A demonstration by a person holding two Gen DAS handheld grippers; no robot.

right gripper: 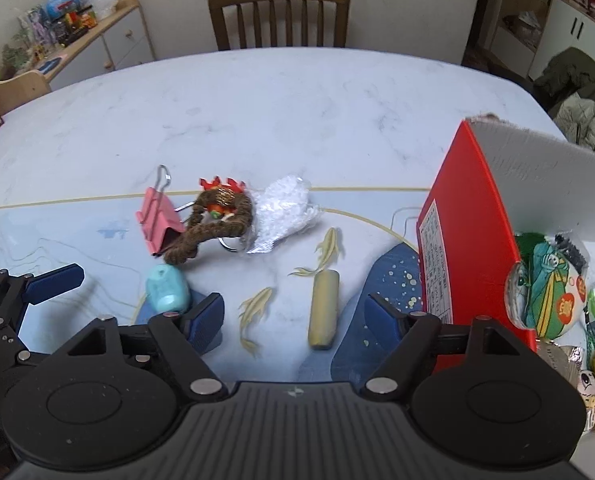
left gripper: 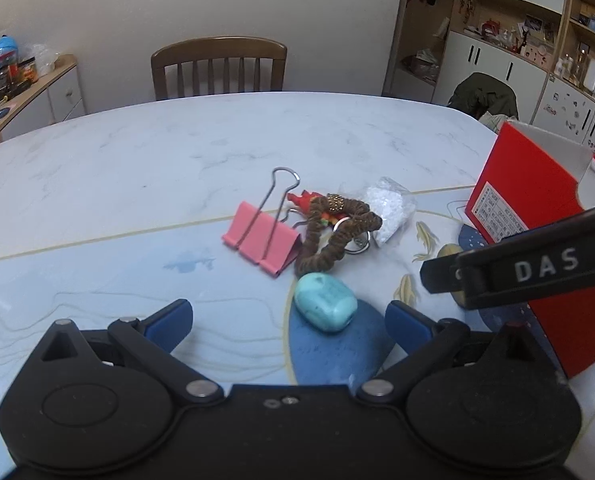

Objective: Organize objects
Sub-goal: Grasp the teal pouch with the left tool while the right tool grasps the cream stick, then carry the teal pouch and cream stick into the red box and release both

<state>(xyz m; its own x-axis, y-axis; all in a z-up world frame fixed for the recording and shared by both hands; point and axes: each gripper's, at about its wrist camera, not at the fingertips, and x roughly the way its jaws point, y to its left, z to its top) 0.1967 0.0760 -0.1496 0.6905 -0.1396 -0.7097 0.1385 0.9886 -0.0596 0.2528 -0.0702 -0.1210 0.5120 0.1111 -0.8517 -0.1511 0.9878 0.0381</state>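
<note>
My left gripper (left gripper: 289, 322) is open low over the table, and a turquoise bead-like block (left gripper: 325, 308) lies between its blue pads, nearer the right one. My right gripper (right gripper: 295, 320) is also open, with a pale yellow stick (right gripper: 324, 308) lying on the table between its fingers. Behind them is a pile: a pink binder clip (left gripper: 263, 240), a brown fuzzy hair tie (left gripper: 337, 236) over a red keyring toy, and a clear bag of white beads (left gripper: 385, 208). A red box (right gripper: 469, 220) stands open on the right and holds several small items.
The marble-look table (right gripper: 297, 112) has a blue printed mat with fish on its near part. A wooden chair (right gripper: 279, 12) stands at the far edge. A low cabinet (right gripper: 109, 36) with toys is at the back left, shelves and a draped jacket at the back right.
</note>
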